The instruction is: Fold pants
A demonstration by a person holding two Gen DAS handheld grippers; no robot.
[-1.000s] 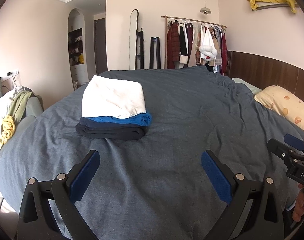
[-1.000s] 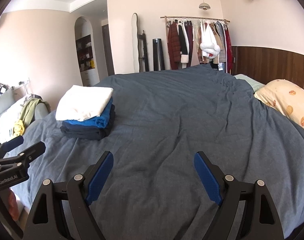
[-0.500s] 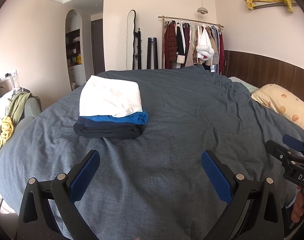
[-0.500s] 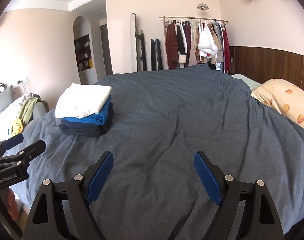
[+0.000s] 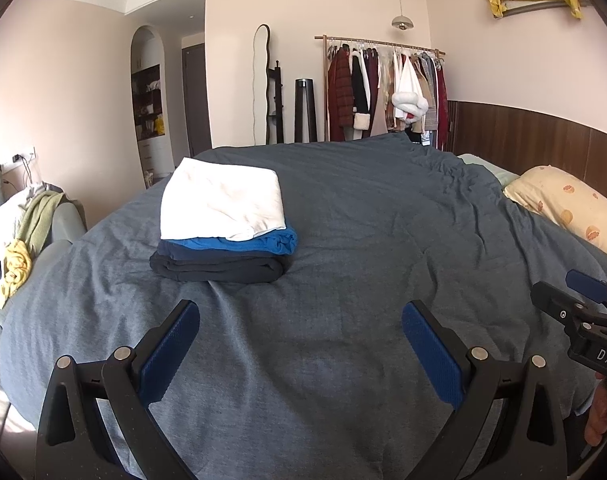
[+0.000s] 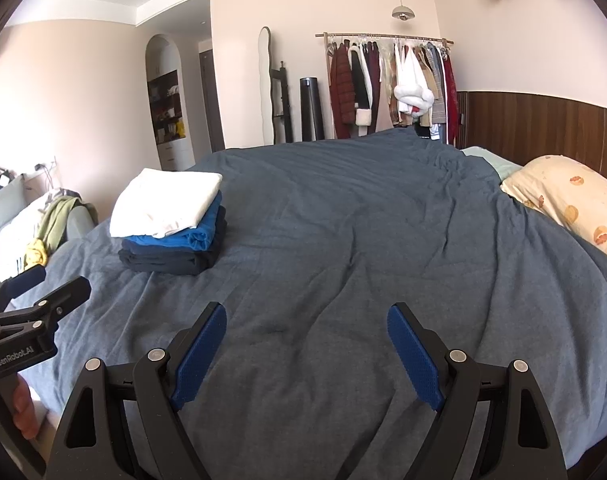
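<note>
Bedroom light falls on a grey-blue duvet [image 5: 343, 240] that fills the middle of both views. Low in the frame, the left gripper [image 5: 301, 344] has its blue pads spread wide with only duvet showing between them; the right gripper [image 6: 306, 346] is released the same way and grasps nothing. Each one appears at the other view's lower edge.

Outward, left of centre, a folded stack [image 5: 223, 236] lies on the duvet: a white piece on top, a blue one under it, dark ones at the bottom. I cannot tell which of these are pants, and no unfolded pair shows on the bed.

Risks, as I judge them: reaching for the stack could slide the white layer off or undo the folds, and pads closing low could pinch the duvet instead of a garment.
</note>
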